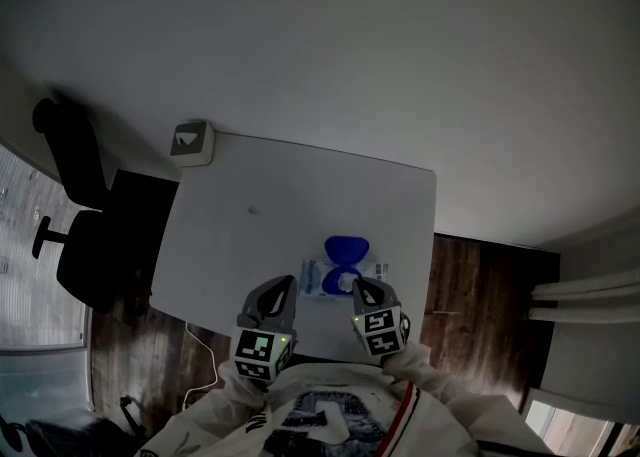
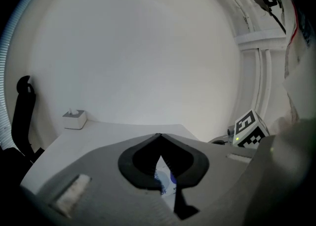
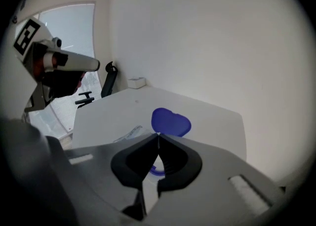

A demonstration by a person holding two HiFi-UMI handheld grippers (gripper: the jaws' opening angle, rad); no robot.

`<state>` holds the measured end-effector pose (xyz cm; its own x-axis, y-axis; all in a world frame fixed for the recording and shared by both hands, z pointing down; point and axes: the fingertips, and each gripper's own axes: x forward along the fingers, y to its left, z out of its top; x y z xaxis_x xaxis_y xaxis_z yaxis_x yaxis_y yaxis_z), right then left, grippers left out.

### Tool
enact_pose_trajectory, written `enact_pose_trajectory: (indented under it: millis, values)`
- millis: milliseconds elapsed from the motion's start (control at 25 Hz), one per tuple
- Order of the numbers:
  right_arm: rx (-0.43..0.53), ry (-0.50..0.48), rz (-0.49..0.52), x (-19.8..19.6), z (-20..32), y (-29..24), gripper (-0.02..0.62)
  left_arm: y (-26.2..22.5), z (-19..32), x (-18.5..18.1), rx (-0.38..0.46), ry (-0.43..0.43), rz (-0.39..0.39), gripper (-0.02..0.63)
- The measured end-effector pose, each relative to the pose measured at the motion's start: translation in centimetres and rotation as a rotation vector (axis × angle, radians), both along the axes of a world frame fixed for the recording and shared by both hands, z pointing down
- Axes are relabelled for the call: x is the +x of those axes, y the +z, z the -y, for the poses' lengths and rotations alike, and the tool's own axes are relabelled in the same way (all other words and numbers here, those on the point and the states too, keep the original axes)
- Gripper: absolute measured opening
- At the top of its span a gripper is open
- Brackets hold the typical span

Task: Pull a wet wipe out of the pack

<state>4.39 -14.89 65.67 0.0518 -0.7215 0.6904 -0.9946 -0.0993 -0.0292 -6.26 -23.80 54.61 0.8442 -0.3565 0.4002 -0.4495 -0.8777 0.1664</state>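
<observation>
Print on the wipe pack (image 1: 312,278) is unreadably blurred

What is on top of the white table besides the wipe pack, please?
A small white box sits at the table's far left corner. The left gripper and right gripper reach over the wipe pack, covering its near edge, so anything there is hidden.

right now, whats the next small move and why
Probably raise the right gripper straight up: its jaws are shut over the pack by its open blue lid, and the left gripper, also shut, sits at its other end.
</observation>
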Motion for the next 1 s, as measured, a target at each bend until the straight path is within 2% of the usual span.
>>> enact_pose_trajectory:
  millis: [320,560,1000]
  values:
    - [0.103,0.120,0.020,1.7,0.1,-4.6,0.008,-1.0,0.6,0.6,-0.001,0.050,-0.035,0.003]
    - [0.241,0.223,0.066,2.9,0.3,-9.0,0.006,-2.5,1.2,1.7,0.000,0.092,-0.095,0.003]
    - [0.424,0.330,0.012,3.9,-0.7,-17.2,0.006,-6.8,2.1,3.1,0.074,0.155,-0.153,0.003]
